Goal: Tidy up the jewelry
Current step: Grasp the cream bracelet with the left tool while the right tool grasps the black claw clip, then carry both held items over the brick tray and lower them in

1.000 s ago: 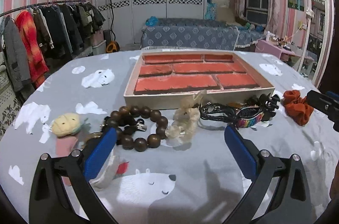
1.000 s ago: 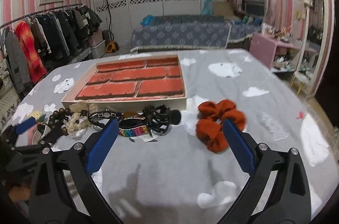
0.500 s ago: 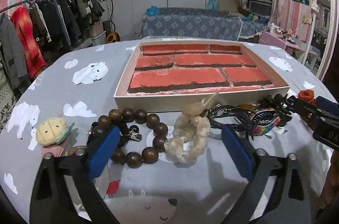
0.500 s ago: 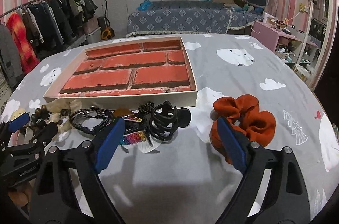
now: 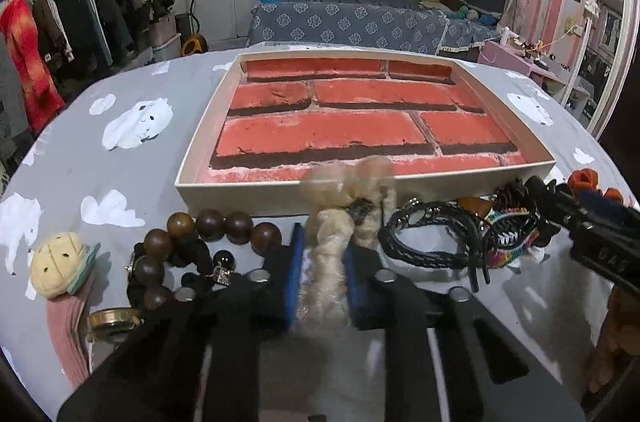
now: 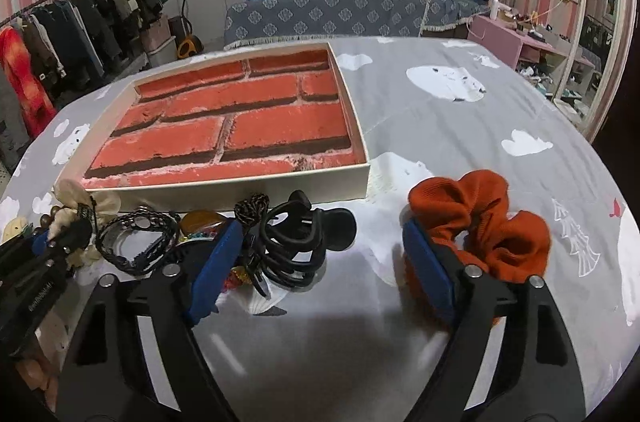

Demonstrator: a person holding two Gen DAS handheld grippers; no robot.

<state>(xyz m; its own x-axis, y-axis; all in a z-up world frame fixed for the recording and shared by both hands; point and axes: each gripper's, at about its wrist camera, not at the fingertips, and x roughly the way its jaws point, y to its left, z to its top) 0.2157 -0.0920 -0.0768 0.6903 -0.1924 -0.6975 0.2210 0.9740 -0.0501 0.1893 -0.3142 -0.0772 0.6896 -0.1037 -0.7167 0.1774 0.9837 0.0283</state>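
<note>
My left gripper [image 5: 322,278] has clamped its blue pads onto the cream, fluffy scrunchie [image 5: 332,242], which lies just before the tray [image 5: 224,190]. My right gripper [image 6: 320,262], jaws just narrowing yet parted, straddles bare cloth [image 6: 460,134]: the ribbed orange scrunchie [image 6: 492,222] touches one finger, the glossy black claw clip [image 6: 296,242] the other. Round wooden beads [image 5: 208,226] and a braided black bracelet [image 5: 432,234] crowd alongside.

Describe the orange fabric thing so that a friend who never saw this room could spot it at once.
Start at the shallow box with the red brick-pattern floor on the grey cloud-print cloth. Just past its near right corner lies the orange scrunchie. It is the only soft, ruffled, bright orange ring, set apart from the dark claw clip and bracelets.
</note>
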